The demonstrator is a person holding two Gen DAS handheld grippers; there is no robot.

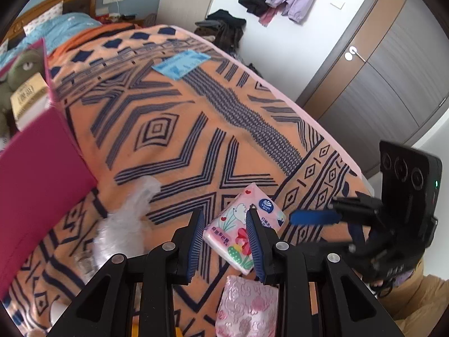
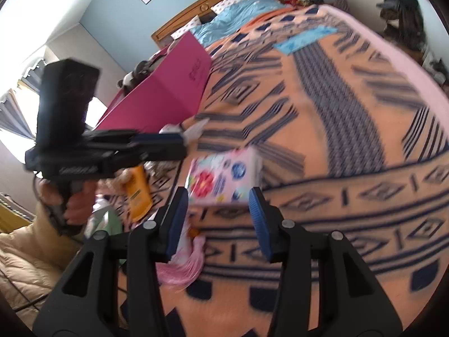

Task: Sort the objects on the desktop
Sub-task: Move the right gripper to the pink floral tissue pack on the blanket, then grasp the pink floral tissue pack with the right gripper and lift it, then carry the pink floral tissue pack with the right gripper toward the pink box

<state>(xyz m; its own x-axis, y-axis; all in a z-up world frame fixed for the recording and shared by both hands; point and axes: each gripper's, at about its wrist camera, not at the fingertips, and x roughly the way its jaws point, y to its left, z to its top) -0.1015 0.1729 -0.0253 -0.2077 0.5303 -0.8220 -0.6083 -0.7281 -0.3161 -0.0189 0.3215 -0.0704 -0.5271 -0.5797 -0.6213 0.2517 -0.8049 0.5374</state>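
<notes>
A pink flowered tissue pack (image 1: 242,229) lies on the orange patterned blanket (image 1: 174,129). My left gripper (image 1: 226,219) is open above it, jaws on either side of its near part. In the right wrist view the pack (image 2: 223,175) lies just ahead of my open right gripper (image 2: 217,199), which holds nothing. The right gripper also shows in the left wrist view (image 1: 314,217), to the right of the pack. The left gripper shows in the right wrist view (image 2: 168,140), side on. A magenta box (image 1: 36,165) stands open at the left, also in the right wrist view (image 2: 165,92).
A clear crumpled plastic bag (image 1: 126,221) lies left of the pack. A pink embossed pouch (image 1: 247,306) lies below it. A blue packet (image 1: 182,63) lies far up the blanket. An orange bottle (image 2: 137,193) and pink cloth (image 2: 182,269) lie near the bed edge. A wardrobe (image 1: 378,70) stands right.
</notes>
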